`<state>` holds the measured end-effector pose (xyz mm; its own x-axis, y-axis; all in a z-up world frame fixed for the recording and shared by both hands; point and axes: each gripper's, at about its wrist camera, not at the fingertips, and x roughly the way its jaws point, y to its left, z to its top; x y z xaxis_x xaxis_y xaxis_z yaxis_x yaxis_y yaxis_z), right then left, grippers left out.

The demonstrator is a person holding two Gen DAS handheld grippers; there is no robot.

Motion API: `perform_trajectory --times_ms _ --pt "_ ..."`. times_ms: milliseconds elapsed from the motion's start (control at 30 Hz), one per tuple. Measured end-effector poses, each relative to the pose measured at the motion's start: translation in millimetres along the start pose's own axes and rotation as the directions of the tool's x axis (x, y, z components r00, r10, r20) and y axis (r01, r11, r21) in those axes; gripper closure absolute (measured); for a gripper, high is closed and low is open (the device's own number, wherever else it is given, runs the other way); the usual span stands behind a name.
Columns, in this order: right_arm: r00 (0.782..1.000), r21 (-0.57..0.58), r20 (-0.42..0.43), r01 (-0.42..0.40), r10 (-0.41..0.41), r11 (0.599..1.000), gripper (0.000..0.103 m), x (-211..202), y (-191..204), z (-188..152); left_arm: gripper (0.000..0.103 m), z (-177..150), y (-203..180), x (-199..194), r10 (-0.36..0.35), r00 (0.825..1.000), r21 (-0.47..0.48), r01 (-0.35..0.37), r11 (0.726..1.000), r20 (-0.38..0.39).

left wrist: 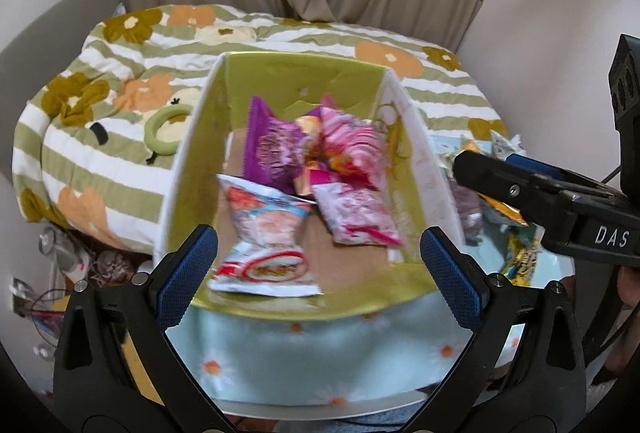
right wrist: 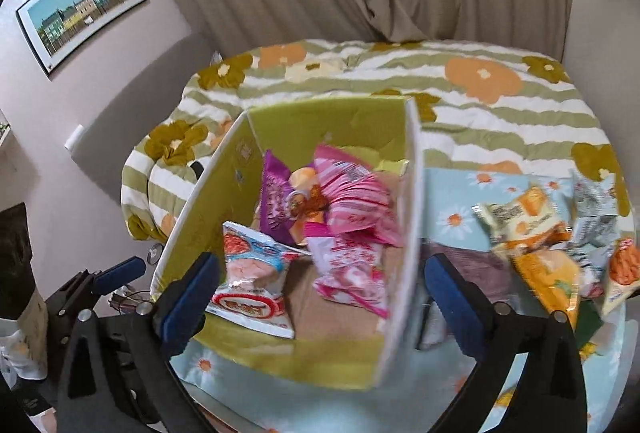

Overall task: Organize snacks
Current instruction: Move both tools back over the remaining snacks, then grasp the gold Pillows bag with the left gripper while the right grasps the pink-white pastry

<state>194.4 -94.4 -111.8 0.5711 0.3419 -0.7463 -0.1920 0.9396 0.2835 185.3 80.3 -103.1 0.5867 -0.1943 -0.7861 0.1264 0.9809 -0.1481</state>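
Two black hand-held claws with blue pads hover over an open box. The left gripper (left wrist: 318, 273) stands wide with nothing between its pads. The right gripper (right wrist: 320, 287) is also spread wide and empty, straddling the box's right wall.

The green-lined cardboard box (left wrist: 280, 73) fills the frame centre on a daisy-print tablecloth (left wrist: 320, 353). Inside lie a red-and-white snack bag (left wrist: 264, 233) nearest the claws, a pale pink packet (left wrist: 356, 217) beside it, and a purple bag (left wrist: 272, 149) and pink striped bag (left wrist: 352, 145) behind.

At the right of the frame, outside the box, loose orange snack packets (right wrist: 536, 233) are piled on the cloth. A floral striped quilt (right wrist: 480, 105) lies beyond.
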Motion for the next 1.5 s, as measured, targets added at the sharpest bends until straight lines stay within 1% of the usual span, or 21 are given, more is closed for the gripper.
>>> perform_trajectory --times_ms 133,267,400,467,600,700,800,867,1000,1100,1200,1300,1400,1500 --pt "0.999 0.000 0.032 0.008 -0.008 1.000 0.001 -28 -28 -8 0.002 -8 -36 -8 0.001 1.000 0.006 -0.001 1.000 0.015" --pt "0.998 -0.003 0.058 0.025 -0.025 1.000 0.001 -57 -60 -20 0.002 -14 -77 -11 -0.024 1.000 0.016 0.024 1.000 0.018" --pt "0.993 -0.011 0.094 0.069 -0.068 0.998 0.001 -92 -100 -37 0.002 -26 -127 -9 -0.052 0.999 0.052 0.052 0.997 0.007" --pt "0.991 -0.015 0.102 0.093 -0.091 0.996 0.001 -105 -118 -45 0.002 -31 -147 -7 -0.068 0.998 0.058 0.068 0.996 -0.002" --pt "0.988 -0.017 0.095 0.120 -0.118 0.993 0.001 -126 -156 -56 0.002 -43 -186 1 -0.086 0.996 0.075 0.087 0.993 -0.021" --pt "0.983 -0.043 0.045 0.182 -0.180 0.982 0.001 -136 -185 -65 0.002 -51 -215 8 -0.101 0.994 0.093 0.105 0.990 -0.046" --pt "0.974 -0.059 0.055 0.223 -0.220 0.973 0.001 -144 -206 -73 0.002 -58 -236 18 -0.123 0.990 0.109 0.130 0.986 -0.075" --pt "0.970 -0.050 0.066 0.238 -0.235 0.970 0.001 -150 -220 -78 0.002 -62 -249 27 -0.138 0.985 0.119 0.150 0.982 -0.102" --pt "0.968 -0.015 0.055 0.247 -0.246 0.969 0.001 -151 -245 -83 0.002 -71 -272 48 -0.163 0.974 0.142 0.186 0.972 -0.160" --pt "0.971 0.007 0.032 0.236 -0.237 0.972 0.001 -141 -262 -88 0.002 -77 -284 69 -0.176 0.963 0.163 0.210 0.964 -0.202" --pt "0.974 0.002 0.010 0.227 -0.227 0.974 0.001 -127 -276 -97 0.002 -81 -295 93 -0.179 0.955 0.194 0.227 0.954 -0.237" --pt "0.977 -0.027 -0.005 0.214 -0.214 0.976 0.001 -114 -289 -103 0.002 -86 -304 116 -0.176 0.947 0.229 0.240 0.943 -0.270" --pt "0.979 -0.085 -0.030 0.199 -0.202 0.976 0.001 -98 -299 -109 0.002 -91 -311 132 -0.173 0.942 0.249 0.248 0.936 -0.289" --pt "0.977 -0.153 -0.087 0.182 -0.197 0.971 0.001 -76 -306 -113 0.003 -94 -317 147 -0.167 0.937 0.264 0.252 0.931 -0.306"
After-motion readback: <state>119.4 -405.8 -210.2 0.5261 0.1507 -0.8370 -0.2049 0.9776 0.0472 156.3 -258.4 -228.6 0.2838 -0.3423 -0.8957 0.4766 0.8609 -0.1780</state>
